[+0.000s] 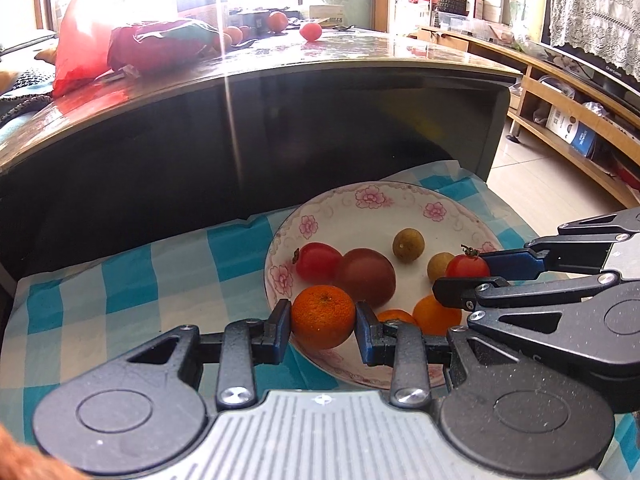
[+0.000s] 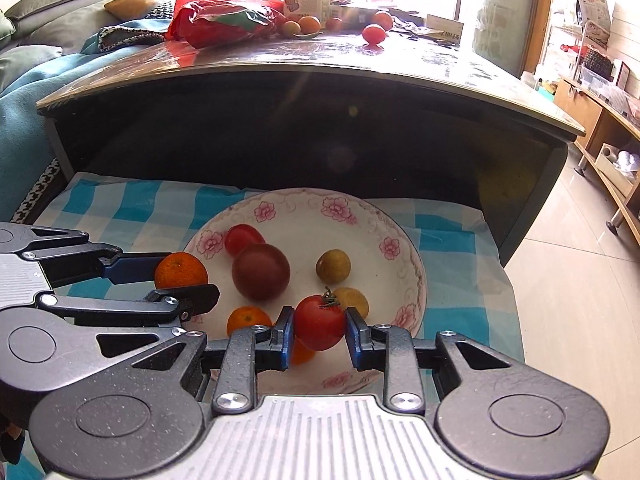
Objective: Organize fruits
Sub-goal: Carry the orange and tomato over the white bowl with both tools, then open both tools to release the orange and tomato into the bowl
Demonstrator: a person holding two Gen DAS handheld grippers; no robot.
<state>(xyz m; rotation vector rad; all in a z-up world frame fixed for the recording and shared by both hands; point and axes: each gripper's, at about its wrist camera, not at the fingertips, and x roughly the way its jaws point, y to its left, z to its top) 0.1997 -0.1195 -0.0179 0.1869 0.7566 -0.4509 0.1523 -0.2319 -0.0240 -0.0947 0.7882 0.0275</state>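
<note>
A white bowl with pink flowers [image 1: 404,204] [image 2: 304,208] stands on a blue checked cloth. My left gripper [image 1: 323,326] [image 2: 182,278] is shut on an orange tangerine [image 1: 323,316] [image 2: 181,270] at the bowl's left rim. My right gripper [image 2: 320,330] [image 1: 466,270] is shut on a red cherry tomato [image 2: 320,322] [image 1: 467,266] over the bowl's near right part. In the bowl lie a dark red tomato [image 1: 366,276] [image 2: 261,271], a red tomato [image 1: 318,262] [image 2: 244,237], two brownish longans [image 1: 408,245] [image 2: 333,266] and small tangerines [image 1: 434,314] [image 2: 248,320].
A dark coffee table [image 1: 280,128] [image 2: 312,120] rises right behind the bowl. On its glossy top lie a red plastic bag [image 1: 80,48] [image 2: 224,12], boxes and more fruit [image 1: 311,31] [image 2: 374,34]. A wooden TV shelf [image 1: 568,120] lines the right. A sofa [image 2: 52,20] is at left.
</note>
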